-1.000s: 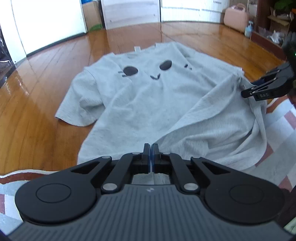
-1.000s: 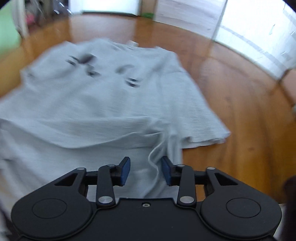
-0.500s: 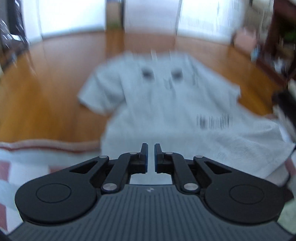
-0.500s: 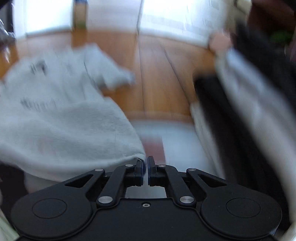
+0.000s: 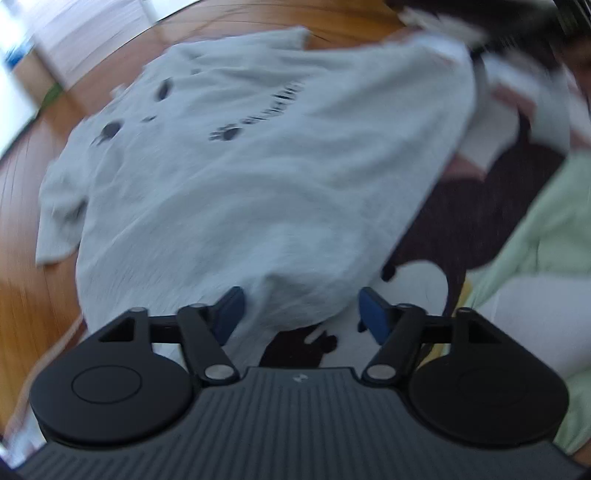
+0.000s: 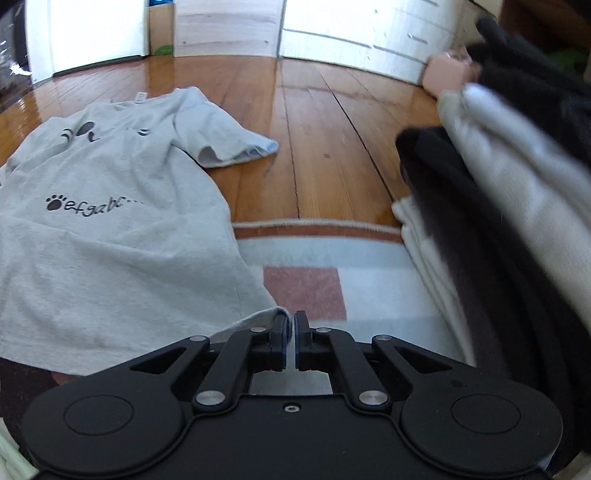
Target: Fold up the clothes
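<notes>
Released since the earlier frame, the grey T-shirt hem at lower centre sits between the opening left gripper jaws, while the right gripper is clamped on its corner, best kept taut.

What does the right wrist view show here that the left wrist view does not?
Only the right wrist view: the right gripper shut on the T-shirt's hem corner, white drawers, a stack of folded clothes. Only the left wrist view: the left gripper with jaws opening, fabric between them but not pinched, and a pale green garment. Both: the grey T-shirt on the wooden floor.
</notes>
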A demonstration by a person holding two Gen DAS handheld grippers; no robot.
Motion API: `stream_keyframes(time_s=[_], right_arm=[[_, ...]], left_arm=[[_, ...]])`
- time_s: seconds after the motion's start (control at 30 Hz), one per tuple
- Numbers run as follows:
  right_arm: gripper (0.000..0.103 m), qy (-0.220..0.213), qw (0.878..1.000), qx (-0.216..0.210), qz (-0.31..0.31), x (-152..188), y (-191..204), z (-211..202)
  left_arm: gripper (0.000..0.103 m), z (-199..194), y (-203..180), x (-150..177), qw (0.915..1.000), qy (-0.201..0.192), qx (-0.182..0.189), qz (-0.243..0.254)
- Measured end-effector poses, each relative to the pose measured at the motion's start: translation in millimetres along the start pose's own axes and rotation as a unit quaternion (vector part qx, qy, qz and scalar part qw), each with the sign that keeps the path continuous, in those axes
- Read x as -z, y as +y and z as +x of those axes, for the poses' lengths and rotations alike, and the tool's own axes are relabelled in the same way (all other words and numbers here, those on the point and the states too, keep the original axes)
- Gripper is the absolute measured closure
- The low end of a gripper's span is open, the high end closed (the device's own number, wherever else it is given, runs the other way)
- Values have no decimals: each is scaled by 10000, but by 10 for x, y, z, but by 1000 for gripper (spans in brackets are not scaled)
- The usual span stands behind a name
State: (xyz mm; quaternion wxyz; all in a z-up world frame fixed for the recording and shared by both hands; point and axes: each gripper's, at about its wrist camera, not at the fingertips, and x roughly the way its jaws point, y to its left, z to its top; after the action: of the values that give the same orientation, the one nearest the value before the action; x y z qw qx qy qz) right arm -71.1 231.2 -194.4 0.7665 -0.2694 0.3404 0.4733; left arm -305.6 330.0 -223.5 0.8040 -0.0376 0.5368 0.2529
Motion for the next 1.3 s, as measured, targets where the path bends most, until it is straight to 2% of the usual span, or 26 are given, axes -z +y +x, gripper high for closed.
stream_keyframes(time_s=[0.07, 0.13, 0.17, 0.2, 0.23, 0.27, 0.3, 0.33, 0.43, 0.53, 0.63, 0.7, 0.83, 0.9, 1.0, 1.07, 1.17, 1.3], right_arm=[[100, 27, 9999, -83, 81, 44, -20, 20], [100, 9, 9999, -137, -83, 53, 4, 25], [100, -35, 9998, -89, -170, 25, 9, 23], [100, -79, 9996, -40, -258, -4, 15, 20], [100, -120, 9995, -10, -309, -35, 13, 16], [100, -150, 9997, -55, -210, -79, -19, 0], [100, -178, 9997, -100, -113, -122, -50, -14], [100, -193, 9997, -127, -45, -151, -72, -20], [100, -218, 9997, -14, -98, -184, -91, -4], [100, -201, 9997, 29, -141, -166, -100, 39], [100, -161, 9998, 26, -109, -144, -105, 91], [100, -159, 9998, 57, -137, -137, -96, 112], [100, -191, 9994, 169, -244, -138, -70, 132], [101, -335, 9987, 322, -232, -157, -79, 90], [101, -534, 9968, 566, -195, -218, -111, 27], [101, -510, 9970, 563, -173, -257, -148, 38], [101, -420, 9983, 406, -20, -270, -209, 112], [101, -342, 9989, 243, 206, -219, -236, 148]], left_arm=[[31, 112, -96, 9, 9990, 182, -265, 319], [41, 111, -95, -17, 9976, -32, -516, 458], [54, 95, -60, -59, 9957, -173, -761, 492], [57, 85, -7, -115, 9922, -316, -1093, 511], [59, 74, 71, -178, 9891, -448, -1337, 427], [67, 54, 182, -244, 9879, -575, -1431, 188], [77, 36, 304, -307, 9866, -686, -1475, -88], [79, 29, 451, -360, 9863, -747, -1398, -447], [78, 42, 805, -374, 9795, -768, -1396, -1229], [76, 73, 1042, -260, 9731, -626, -1481, -1651], [74, 121, 1207, -148, 9690, -503, -1358, -2002], [69, 146, 1279, -123, 9655, -478, -1337, -2185], [63, 22, 1421, -85, 9553, -565, -1809, -2271], [63, -106, 1532, -7, 9440, -631, -2132, -2440], [67, -242, 1773, 188, 9185, -562, -2637, -2892], [67, -294, 1961, 356, 9097, -618, -2357, -3363], [67, -346, 2138, 555, 8922, -858, -1577, -4143], [63, -367, 2023, 501, 8944, -1172, -1119, -4168]])
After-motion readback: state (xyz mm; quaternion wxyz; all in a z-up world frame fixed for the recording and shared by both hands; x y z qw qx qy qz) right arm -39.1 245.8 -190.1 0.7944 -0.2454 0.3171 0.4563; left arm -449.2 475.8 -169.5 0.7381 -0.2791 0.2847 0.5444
